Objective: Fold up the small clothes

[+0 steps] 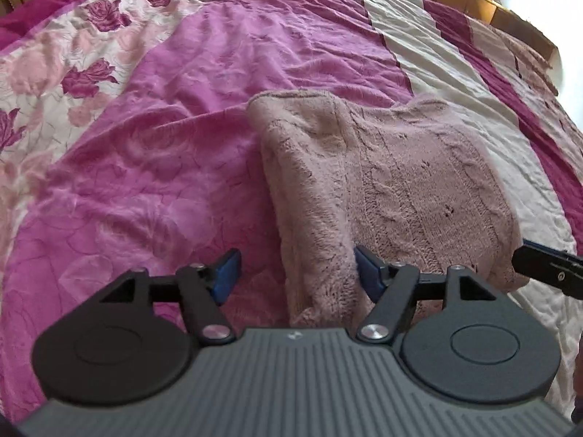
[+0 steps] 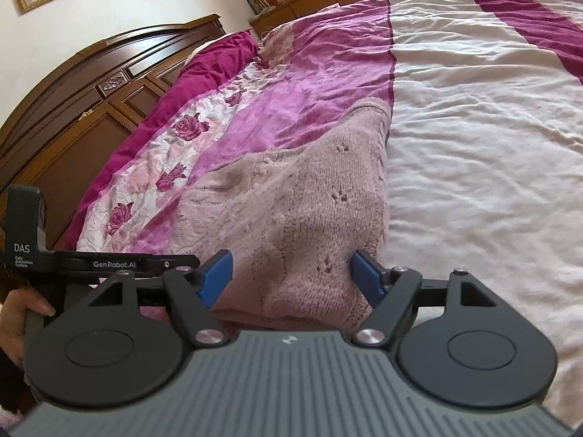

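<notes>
— Lying folded mid-bed on the bedspread [image 1: 153,153], straddling its pink and cream stripes: pink knit sweater [image 1: 393,189].
— Spread wide at its near edge, gripping nothing: left gripper [image 1: 297,273], right gripper [image 2: 291,276].

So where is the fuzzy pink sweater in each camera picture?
Left wrist view: the pink sweater lies right of centre, its near edge between the open left gripper fingers.
Right wrist view: the sweater lies centre, reaching down between the open right gripper fingers.
Shared landmark: the cream stripe of the bedspread beside the sweater.
</notes>
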Demonstrator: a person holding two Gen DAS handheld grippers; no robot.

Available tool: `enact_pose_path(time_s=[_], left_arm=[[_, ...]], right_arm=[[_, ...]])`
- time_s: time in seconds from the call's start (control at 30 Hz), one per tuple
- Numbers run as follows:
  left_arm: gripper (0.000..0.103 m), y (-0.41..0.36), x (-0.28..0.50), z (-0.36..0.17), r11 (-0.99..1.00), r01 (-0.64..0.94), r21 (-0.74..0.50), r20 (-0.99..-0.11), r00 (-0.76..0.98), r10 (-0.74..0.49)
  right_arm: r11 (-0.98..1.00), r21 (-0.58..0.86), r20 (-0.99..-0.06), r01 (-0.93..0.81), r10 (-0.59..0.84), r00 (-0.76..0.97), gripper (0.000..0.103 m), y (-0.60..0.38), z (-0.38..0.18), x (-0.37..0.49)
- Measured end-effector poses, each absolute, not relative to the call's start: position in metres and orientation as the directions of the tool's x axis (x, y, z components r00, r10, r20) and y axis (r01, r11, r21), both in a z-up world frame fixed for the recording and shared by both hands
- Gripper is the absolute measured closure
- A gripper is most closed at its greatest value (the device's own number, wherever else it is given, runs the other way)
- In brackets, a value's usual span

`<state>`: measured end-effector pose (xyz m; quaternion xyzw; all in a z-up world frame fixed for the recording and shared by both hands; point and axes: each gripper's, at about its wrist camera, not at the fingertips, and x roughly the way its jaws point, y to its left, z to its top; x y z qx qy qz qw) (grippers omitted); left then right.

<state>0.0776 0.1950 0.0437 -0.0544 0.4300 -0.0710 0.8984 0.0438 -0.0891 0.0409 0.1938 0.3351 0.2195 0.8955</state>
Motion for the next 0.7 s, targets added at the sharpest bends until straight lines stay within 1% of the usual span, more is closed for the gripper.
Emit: enact_pose_path(time_s=[0.1, 0.17, 0.27, 0.53, 0.7], left_arm=[[0.033, 0.197, 0.077, 0.046, 0.981, 0.068, -0.184, -0.756, 0.628, -0.185], [0.035, 0.198, 0.078, 0.049, 0.976, 0.055, -0.212, -0.744, 0.638, -0.198], [0.035, 0.199, 0.080, 0.050, 0.967, 0.025, -0.253, -0.730, 0.651, -0.208], [0.034, 0.203, 0.090, 0.039, 0.946, -0.034, -0.323, -0.732, 0.643, -0.227], [0.033, 0.201, 0.096, 0.030, 0.935, -0.054, -0.350, -0.737, 0.632, -0.239]], right_arm=[[0.820, 0.516, -0.503, -0.249, 0.525, 0.686, 0.022, -0.094, 0.043, 0.044], [0.811, 0.539, -0.487, -0.226, 0.520, 0.702, 0.016, -0.101, 0.044, 0.046], [0.789, 0.589, -0.482, -0.176, 0.517, 0.707, 0.013, -0.112, 0.043, 0.055], [0.659, 0.752, -0.490, -0.009, 0.569, 0.661, 0.012, -0.141, 0.016, 0.095], [0.584, 0.811, -0.480, 0.043, 0.621, 0.620, 0.012, -0.146, -0.005, 0.114]])
